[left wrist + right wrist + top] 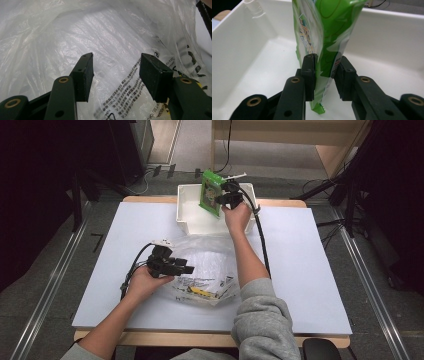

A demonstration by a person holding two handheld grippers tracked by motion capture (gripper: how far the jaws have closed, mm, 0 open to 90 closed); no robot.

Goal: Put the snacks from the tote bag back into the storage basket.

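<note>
A green snack pouch (211, 192) hangs upright over the white bin (192, 217) at the table's far side. My right gripper (225, 195) is shut on it. In the right gripper view the pouch (329, 25) stands between the two pads of that gripper (325, 72), its lower corner dangling above the bin's floor (262, 75). A crumpled clear plastic bag (210, 262) with black print lies in the middle of the table. My left gripper (187, 269) rests at its left edge. Its jaws (116, 72) stand open, the bag's film (107, 32) spread out beyond them.
A white board (310, 270) covers the table, with bare surface left and right of the bag. Something yellow (200, 291) lies inside the bag near its front. The right gripper's black cable (261, 240) runs along the forearm. Wooden furniture stands behind the table.
</note>
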